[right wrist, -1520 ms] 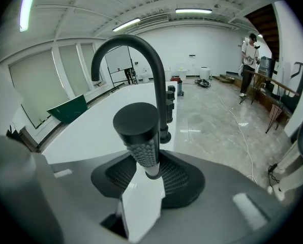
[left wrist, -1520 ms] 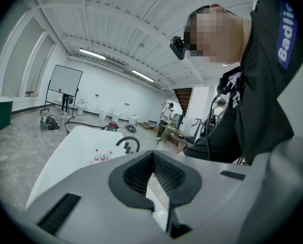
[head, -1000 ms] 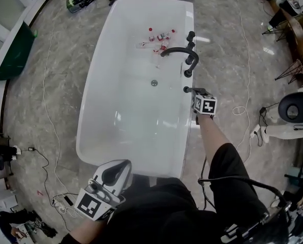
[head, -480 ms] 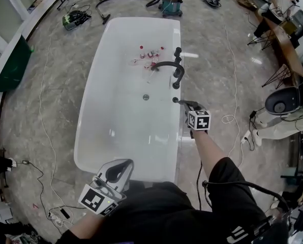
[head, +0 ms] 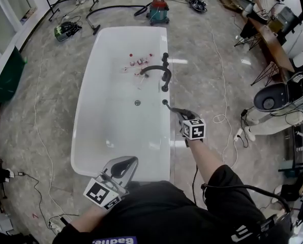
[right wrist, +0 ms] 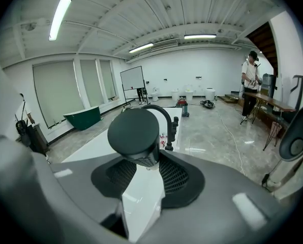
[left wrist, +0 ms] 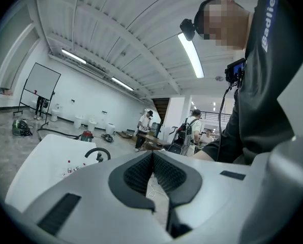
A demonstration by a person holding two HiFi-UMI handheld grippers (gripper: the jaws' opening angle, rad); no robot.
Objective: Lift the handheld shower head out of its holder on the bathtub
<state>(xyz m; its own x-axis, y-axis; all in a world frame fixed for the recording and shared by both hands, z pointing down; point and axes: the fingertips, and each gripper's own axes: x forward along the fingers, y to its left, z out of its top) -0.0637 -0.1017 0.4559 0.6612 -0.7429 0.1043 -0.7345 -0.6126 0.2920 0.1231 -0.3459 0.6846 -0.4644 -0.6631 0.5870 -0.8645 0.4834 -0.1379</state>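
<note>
The right gripper (right wrist: 144, 168) is holding the black handheld shower head (right wrist: 133, 131) by its neck. The pads are pressing on both sides of it, and the jaws are standing partly apart around it. The round face is looking toward the camera. In the head view it is hanging over the right rim of the white bathtub (head: 83, 131), just on the near side of the black faucet (head: 152, 70) (the holder I cannot make out, so I am only judging that the head is free of it). The left gripper (left wrist: 152, 159) is waiting low by the person's body, jaws together and empty.

The grip is sitting on a smooth round part, so the head may be turning or slipping out and hitting the rim. A hose, if one is attached, could be tugging it loose.
</note>
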